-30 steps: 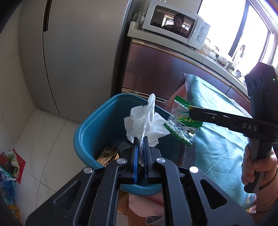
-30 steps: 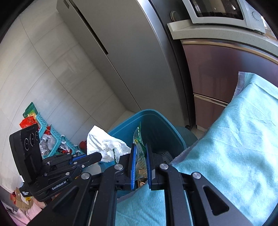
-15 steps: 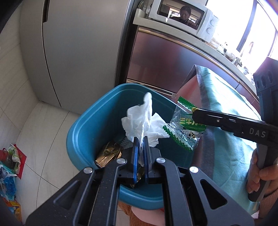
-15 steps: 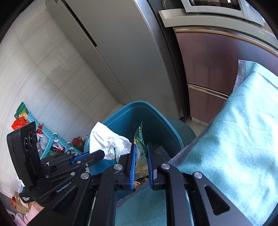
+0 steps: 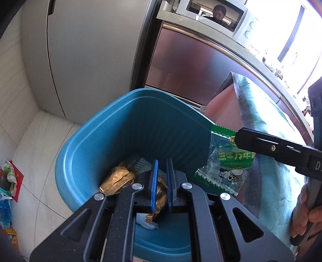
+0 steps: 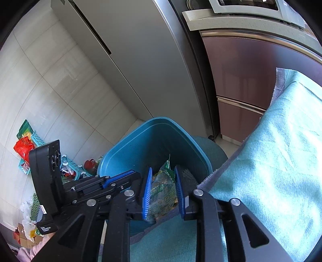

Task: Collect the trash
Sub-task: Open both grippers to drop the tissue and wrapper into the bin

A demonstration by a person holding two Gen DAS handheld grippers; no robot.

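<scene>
Showed, closest to the left lens, the left gripper (image 5: pixel 161 181): parted by only a narrow slit, with nothing between its pads. Hung over the open mouth of a blue bin (image 5: pixel 84 145). Directly beneath it, down in the bin, lay a scrap of white tissue (image 5: pixel 148 224) and crumpled gold foil (image 5: pixel 118 179).

Just right of that gripper, and a little ahead, reached in the right gripper (image 6: pixel 162 191), gripped by the person's right hand (image 5: pixel 306 217). Stood clearly parted in its own view, with a clear green-printed snack wrapper (image 5: pixel 225 167) sitting loosely between the pads rather than pinched flat. Hung the wrapper at the bin's right edge, partly over the opening, not yet inside.

Judged the wrapper very light, thin and crinkly, slick on its surface, empty and in no way fragile. Likely to cling to a pad or drift sideways instead of dropping straight. Best taken by its flat sealed top edge, well into the pads.

To the right of both grippers spread a teal cloth (image 6: pixel 271 161) over the table. Beyond the bin rose a grey fridge (image 5: pixel 90 50), and farther right a microwave (image 5: pixel 213 14) on a counter.
</scene>
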